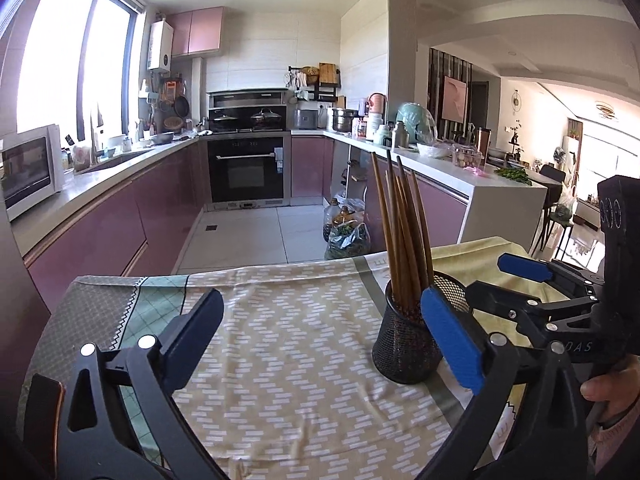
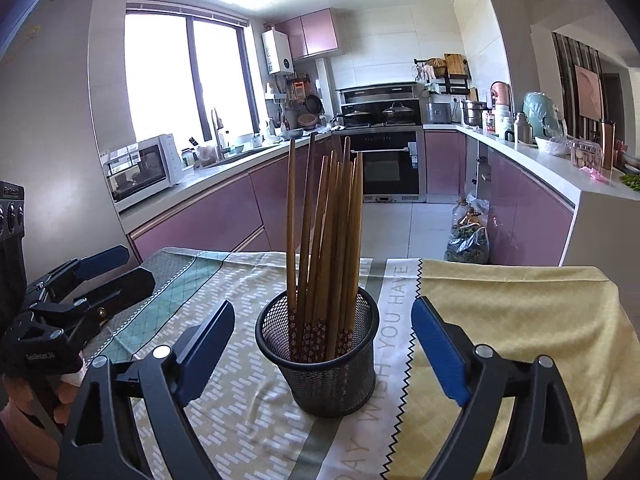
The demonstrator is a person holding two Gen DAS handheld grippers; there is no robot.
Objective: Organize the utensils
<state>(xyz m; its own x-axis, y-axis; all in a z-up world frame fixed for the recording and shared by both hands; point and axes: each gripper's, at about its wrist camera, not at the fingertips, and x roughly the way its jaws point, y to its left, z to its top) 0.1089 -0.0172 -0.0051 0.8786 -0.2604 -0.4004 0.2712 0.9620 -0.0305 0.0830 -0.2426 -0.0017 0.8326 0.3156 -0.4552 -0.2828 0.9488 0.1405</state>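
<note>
A black mesh cup (image 2: 332, 376) stands upright on the cloth-covered table and holds several brown chopsticks (image 2: 324, 248), their flowered ends down. My right gripper (image 2: 322, 348) is open, with the cup between its fingers and a gap on each side. In the left wrist view the cup (image 1: 404, 344) and chopsticks (image 1: 400, 232) stand just behind the right blue finger (image 1: 452, 340) of my left gripper (image 1: 324, 336), which is open over bare cloth. Each gripper also shows in the other's view: the right gripper (image 1: 508, 284) and the left gripper (image 2: 116, 272), both with jaws apart.
A patterned cloth (image 1: 300, 340) and a yellow cloth (image 2: 520, 320) cover the table. Past its far edge, bottles and a bag of greens (image 2: 468, 240) sit on the floor. Purple cabinets, a microwave (image 2: 140, 168) and a crowded white counter (image 1: 460, 176) line the kitchen.
</note>
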